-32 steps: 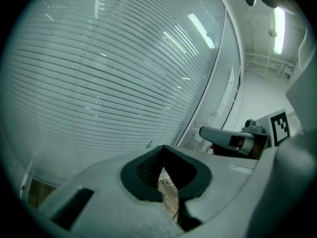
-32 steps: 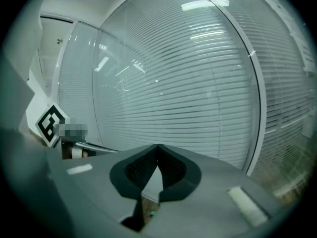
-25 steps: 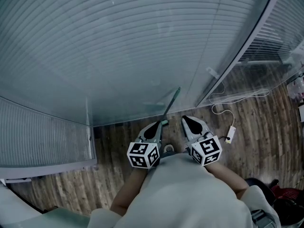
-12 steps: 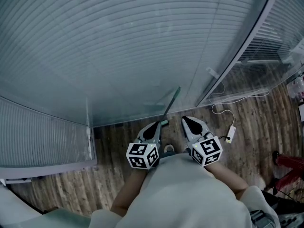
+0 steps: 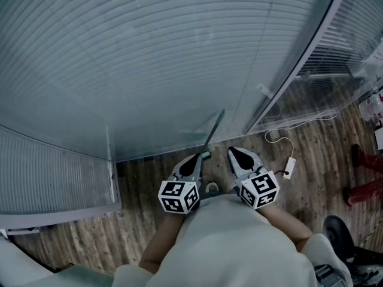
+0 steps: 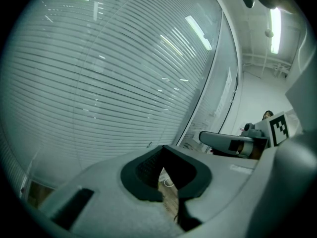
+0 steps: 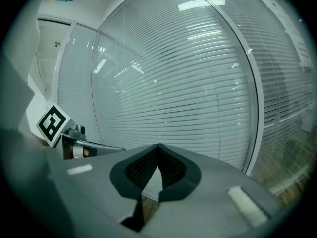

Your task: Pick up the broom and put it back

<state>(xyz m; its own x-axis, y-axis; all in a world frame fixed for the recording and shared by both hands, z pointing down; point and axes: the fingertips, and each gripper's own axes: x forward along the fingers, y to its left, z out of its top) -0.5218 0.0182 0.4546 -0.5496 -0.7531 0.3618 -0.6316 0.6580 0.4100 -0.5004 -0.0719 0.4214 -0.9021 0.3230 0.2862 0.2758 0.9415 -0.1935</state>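
1. at the foot of the glass wall (image 5: 149, 70), whose slatted blinds fill most of the head view, the broom (image 5: 214, 130) shows only as a thin dark handle slanting up against the glass.
2. its lower end carries a small green piece and lies just beside the tip of the left gripper (image 5: 196, 158). the head view does not show whether the two touch, and the brush end cannot be made out.
3. the left gripper's fingers (image 6: 146, 170) are clenched tip to tip. only wooden floor (image 5: 311, 142) shows through the gap behind them, so they grasp nothing.
4. the right gripper (image 5: 234, 152) sits near the left one, apart from the handle. its fingers (image 7: 173, 170) are likewise clenched on nothing.
5. both grippers aim slightly downward at the glass, with their marker cubes (image 5: 179, 196) nearest the person's pale sleeves.
6. a white cable with a small plug block (image 5: 289, 167) trails over the floor to the right.
7. another person's red-clad legs (image 5: 365, 160) stand at the right edge.
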